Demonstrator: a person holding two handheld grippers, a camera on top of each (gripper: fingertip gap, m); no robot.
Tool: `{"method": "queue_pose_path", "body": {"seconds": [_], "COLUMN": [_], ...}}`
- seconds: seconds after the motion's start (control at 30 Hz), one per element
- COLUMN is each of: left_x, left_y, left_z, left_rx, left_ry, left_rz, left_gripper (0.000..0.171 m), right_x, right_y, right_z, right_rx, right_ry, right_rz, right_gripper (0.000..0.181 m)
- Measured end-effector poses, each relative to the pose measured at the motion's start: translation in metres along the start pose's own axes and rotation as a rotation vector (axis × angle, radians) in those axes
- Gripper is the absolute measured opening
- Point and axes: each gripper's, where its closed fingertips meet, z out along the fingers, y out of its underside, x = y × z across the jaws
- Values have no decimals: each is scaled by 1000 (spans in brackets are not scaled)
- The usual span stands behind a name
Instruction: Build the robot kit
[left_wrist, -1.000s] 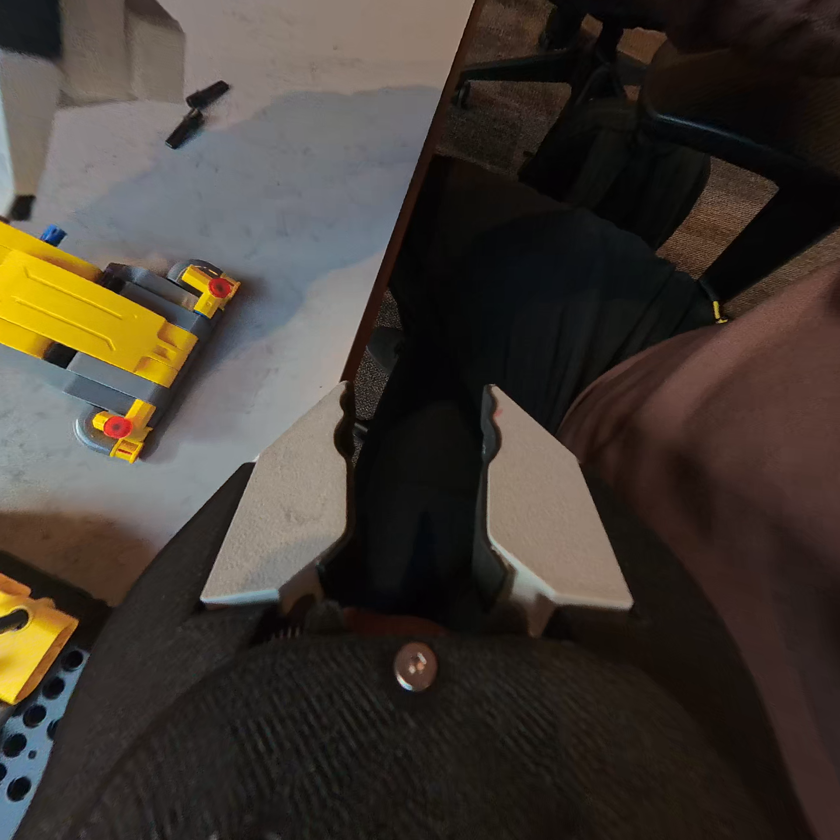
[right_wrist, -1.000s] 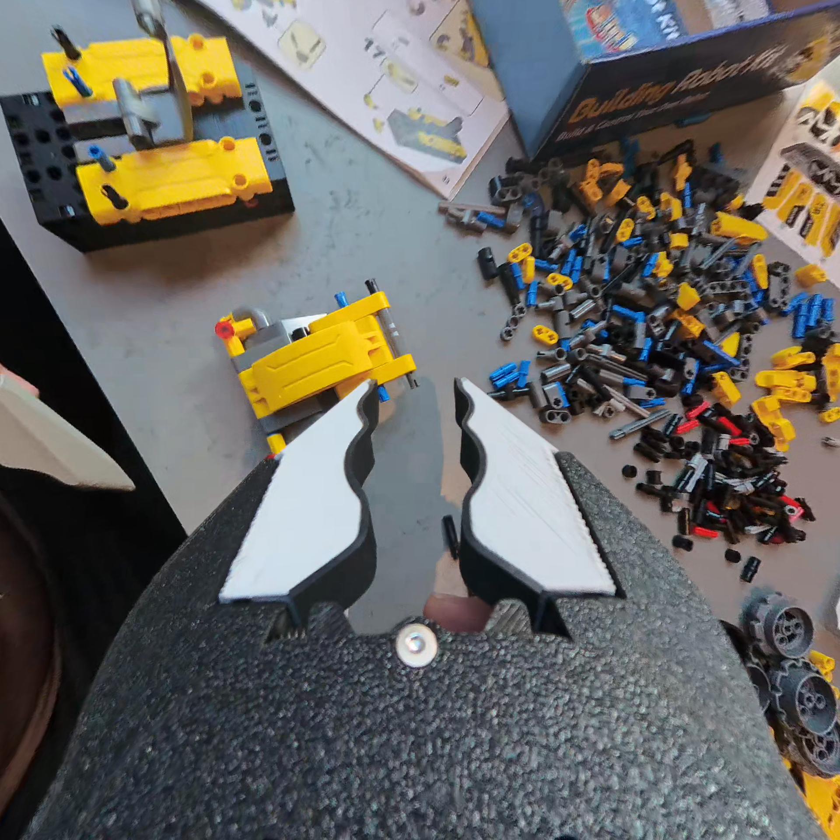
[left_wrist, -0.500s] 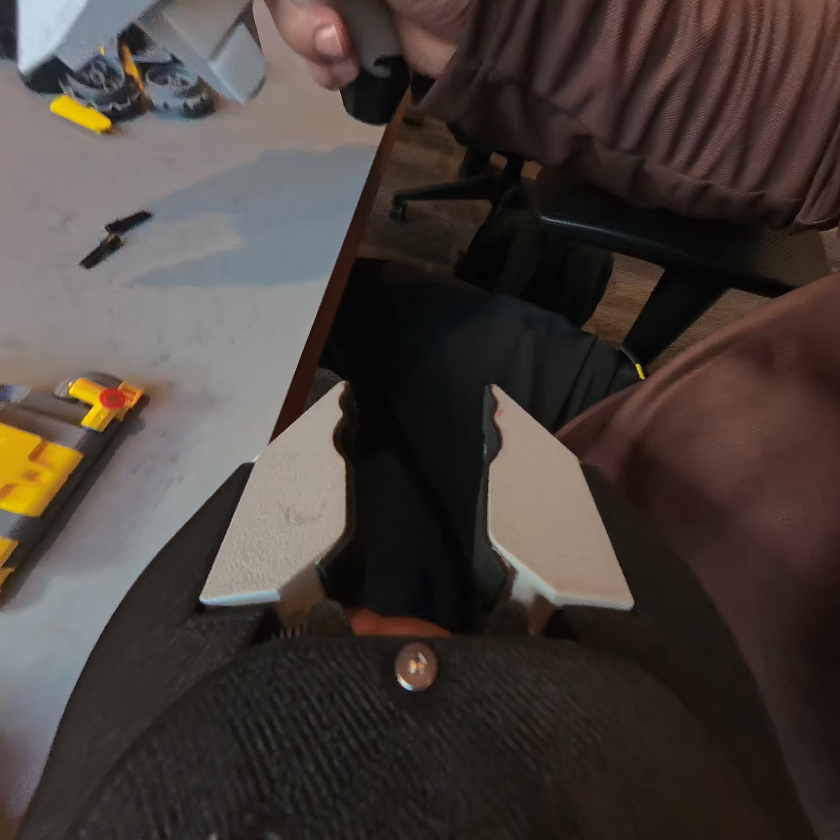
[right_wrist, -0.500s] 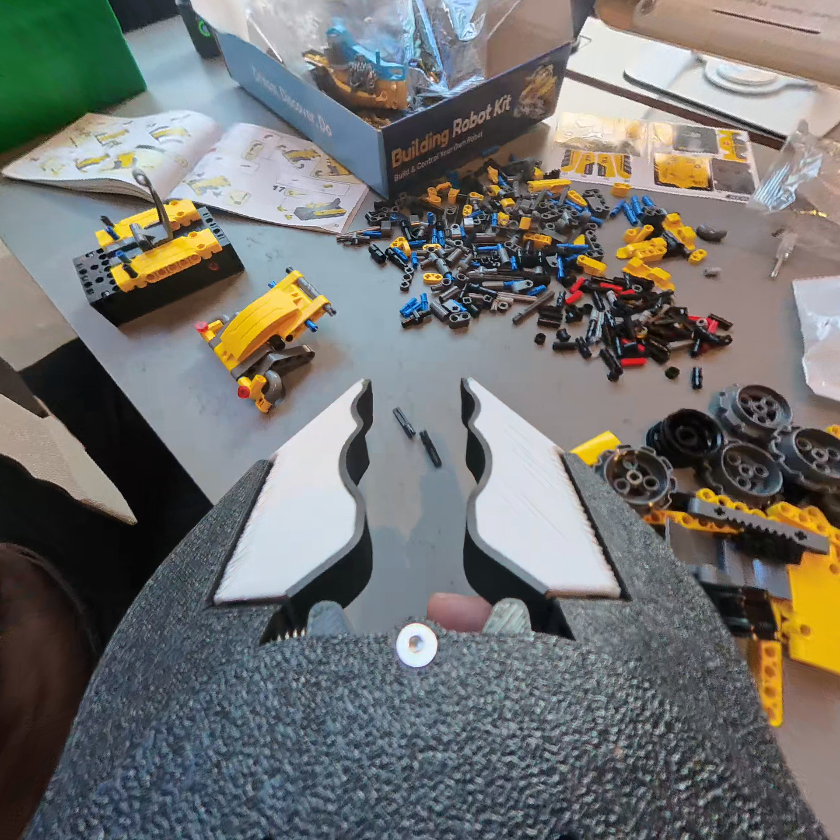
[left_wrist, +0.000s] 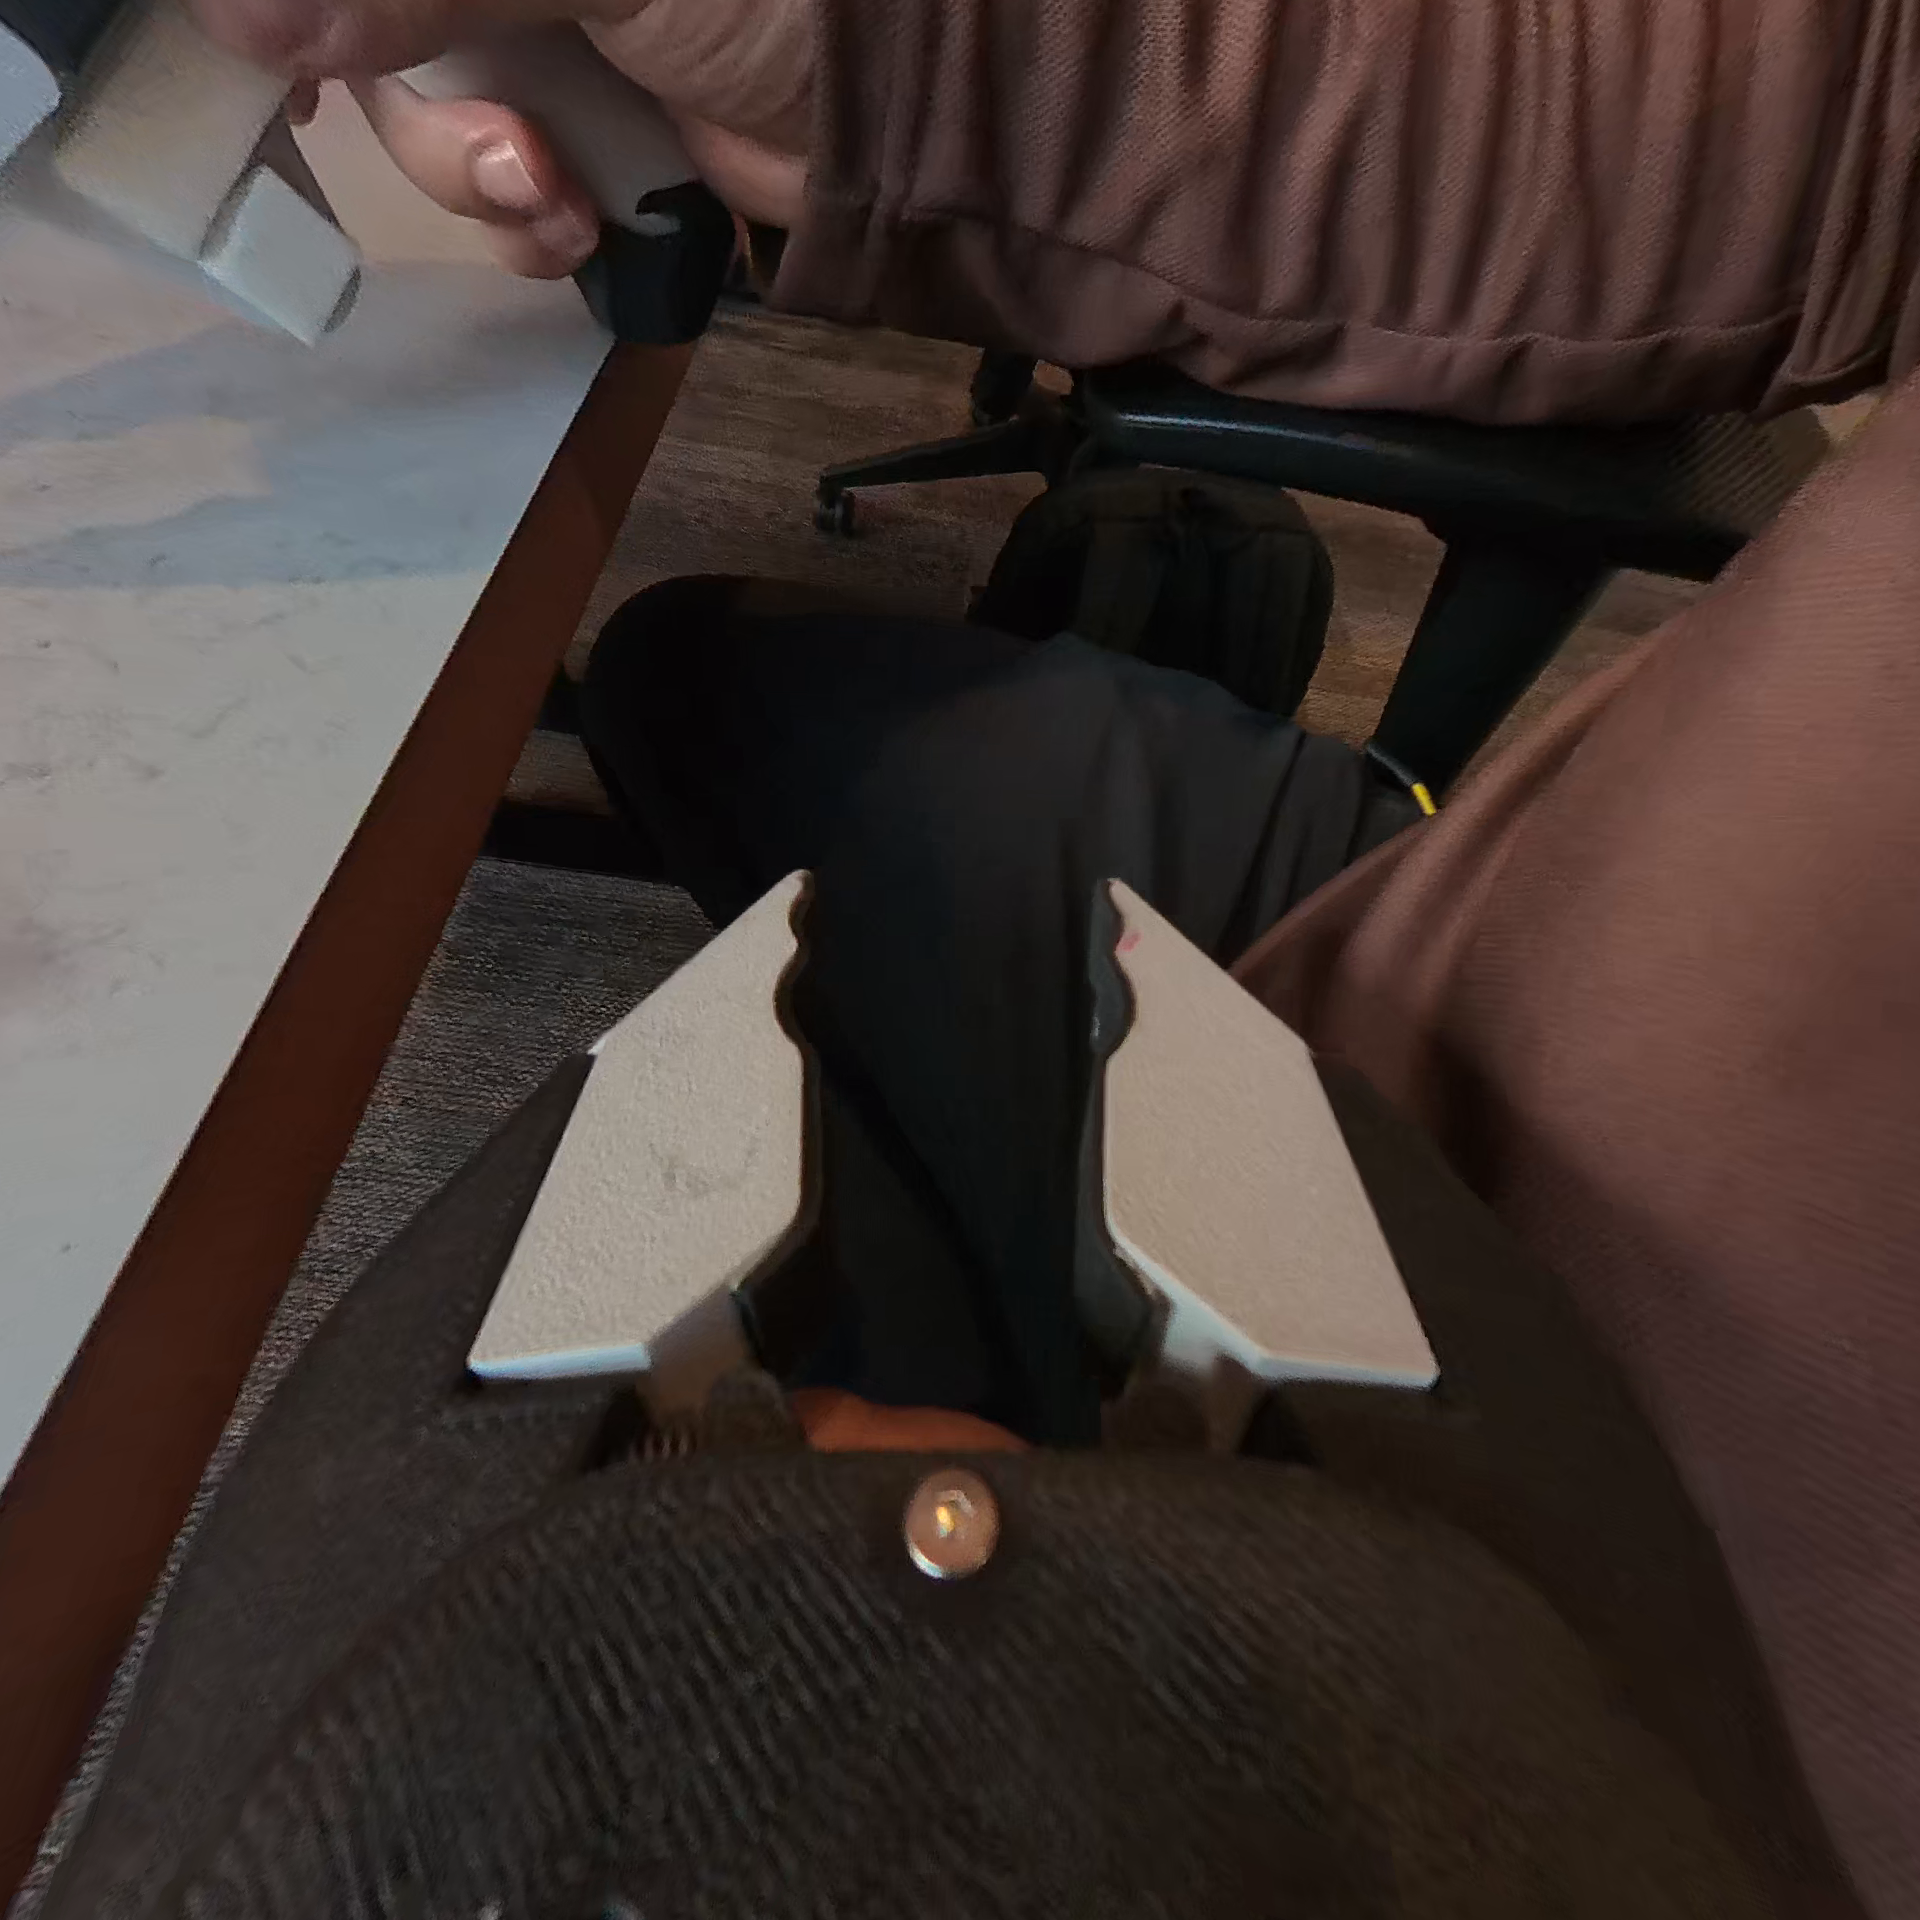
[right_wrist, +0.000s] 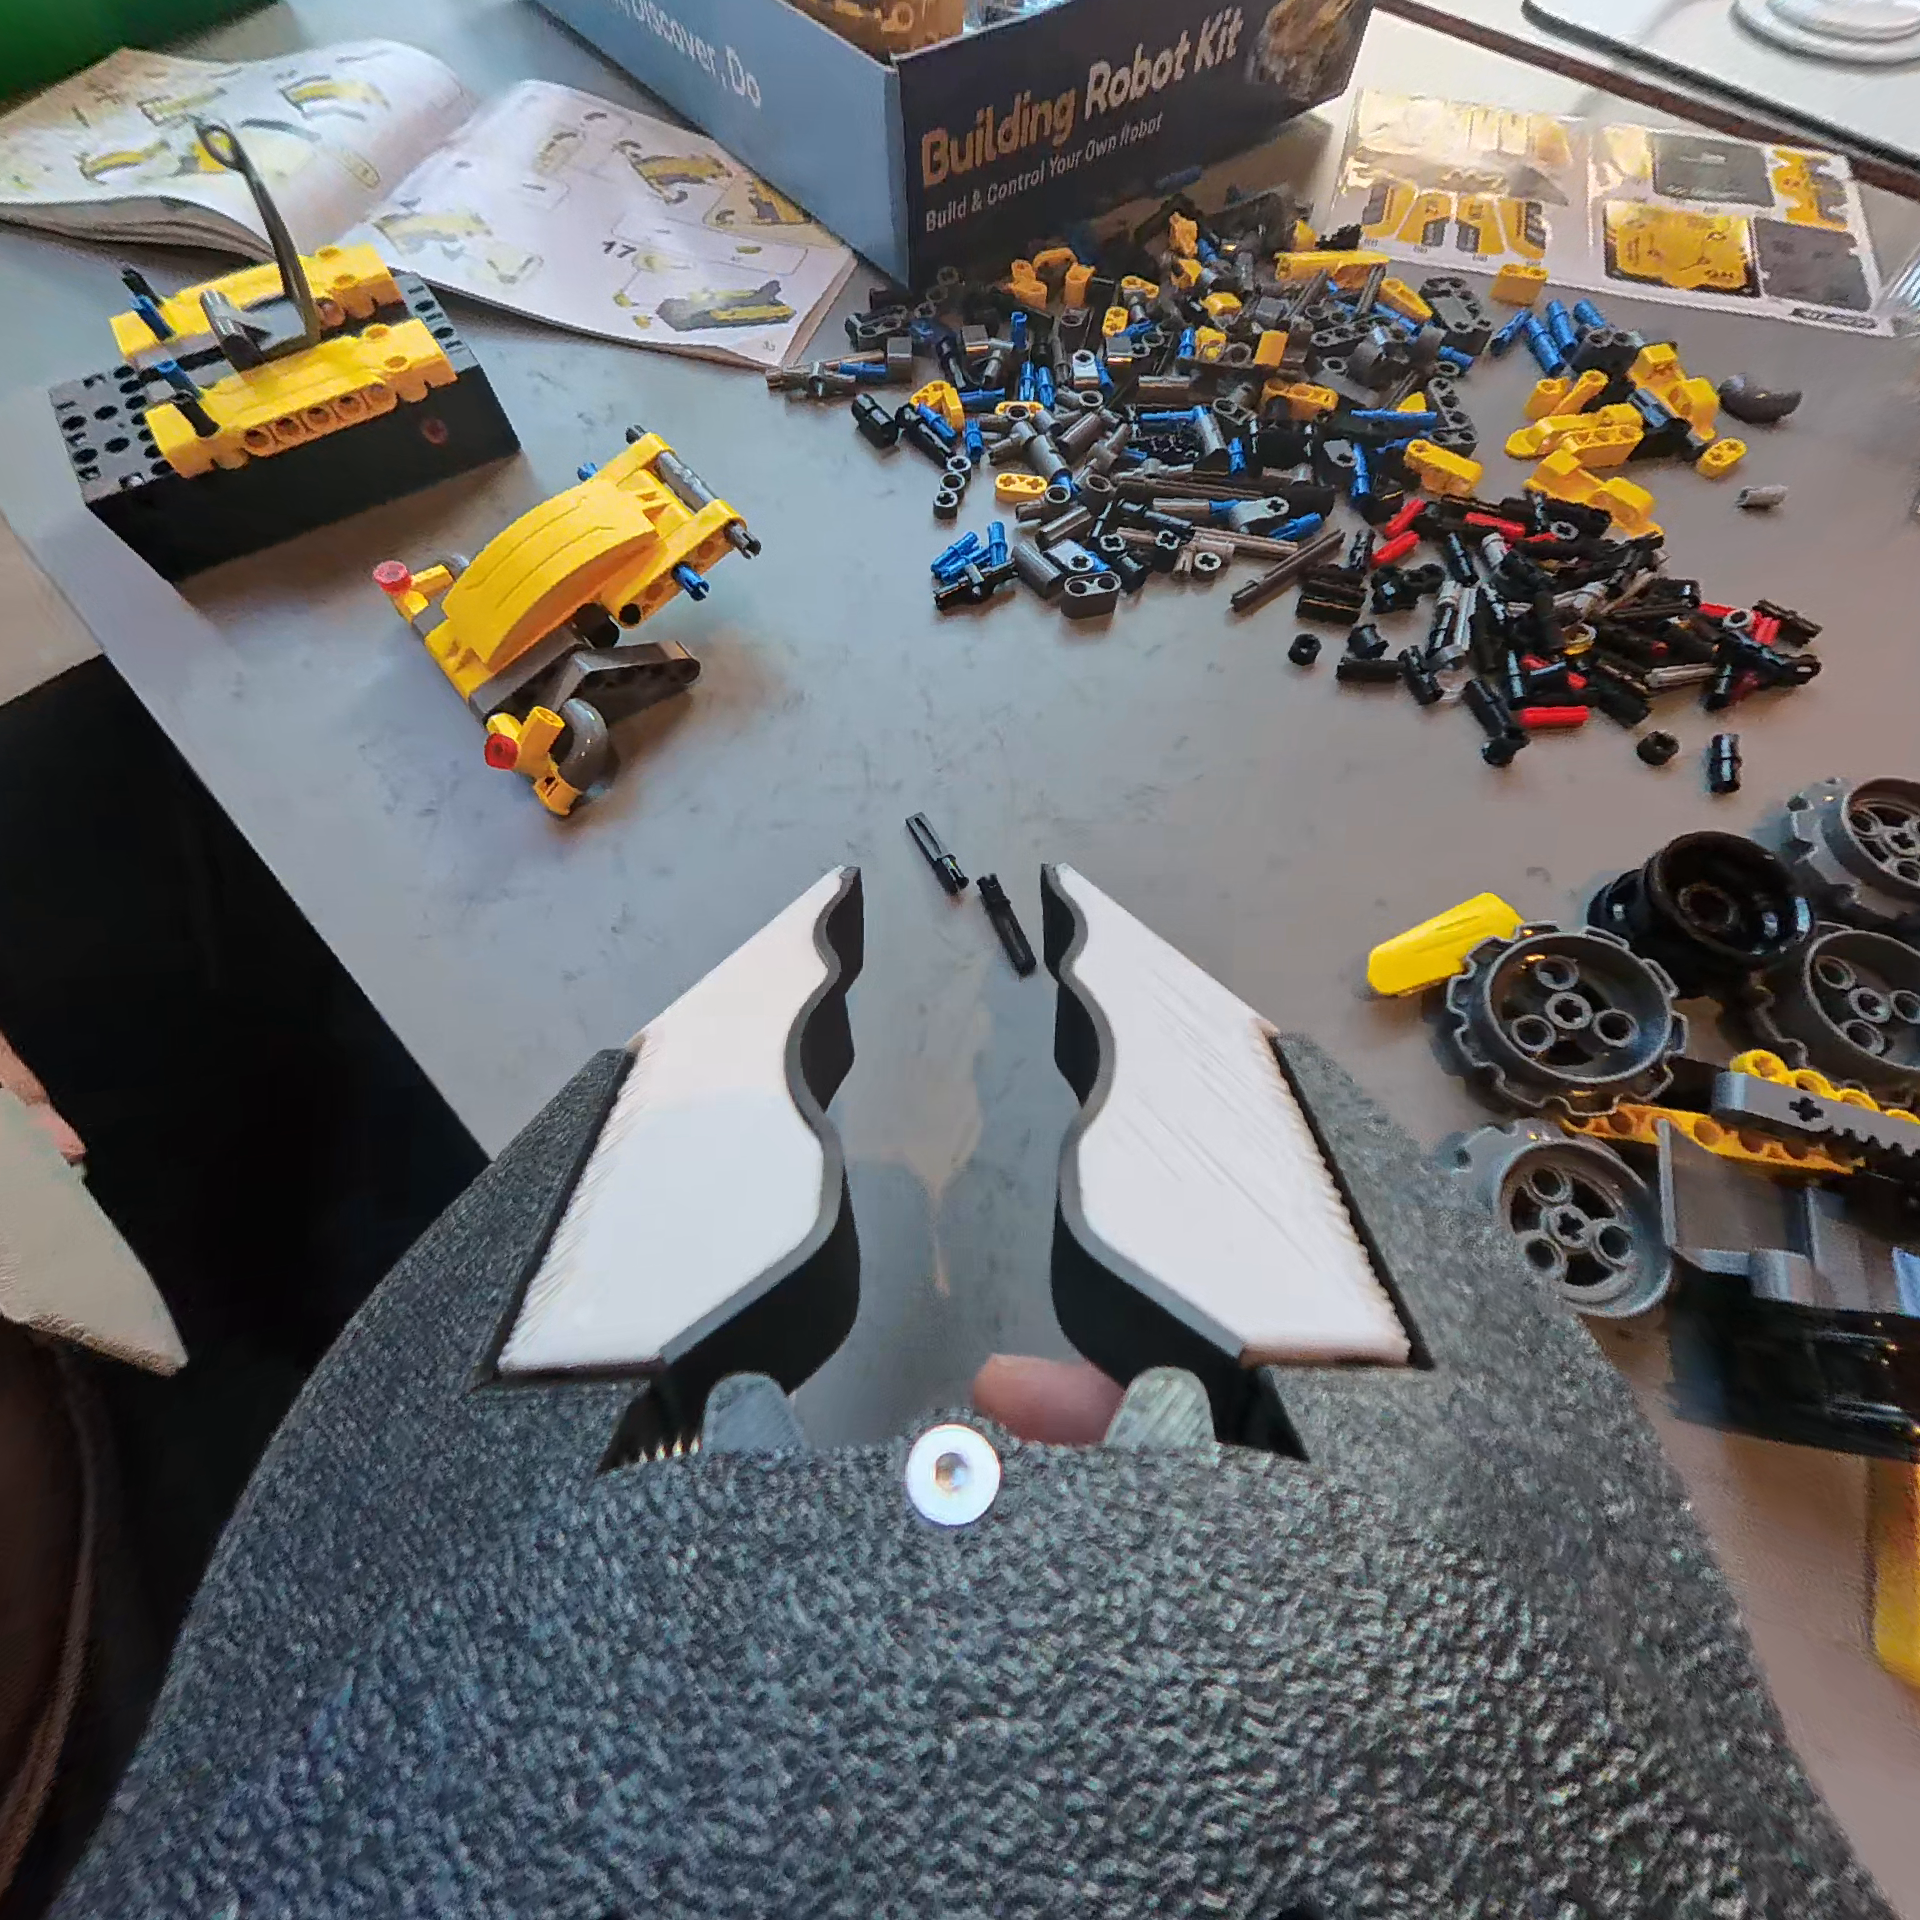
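Dim, slightly blurred, wide-angle edge distortion

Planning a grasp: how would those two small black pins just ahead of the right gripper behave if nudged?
The two black pins look round and thin, so they would likely roll on the smooth grey table. Probably very light, and easily knocked aside by the open right gripper.

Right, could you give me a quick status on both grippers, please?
Left gripper open, empty, off the table edge. Right gripper open, empty, above two black pins. Nothing between.
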Motion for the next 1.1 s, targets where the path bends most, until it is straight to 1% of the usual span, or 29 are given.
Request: {"method": "queue_pose_path", "body": {"seconds": [0.13,0.2,0.3,0.53,1.1], "left_x": [-6,-7,-10,-21,-24], "left_y": [7,12,9,16,19], "left_z": [-2,-3,-5,-4,0], "left_rx": [-18,-32,-12,-37,-54], "left_ry": [-8,6,10,-1,-20], "left_rz": [36,20,3,-30,-9], "left_gripper": [50,50,50,49,46], "right_x": [-4,-6,-7,-7,-9], "right_y": [0,2,4,3,2], "right_z": [6,8,10,9,9], "right_rx": [-13,-37,-54,-44,-45], "right_ry": [-29,-38,-56,-109,-129], "right_rz": [27,19,30,97,98], "right_gripper": [30,30,30,30,29]}}
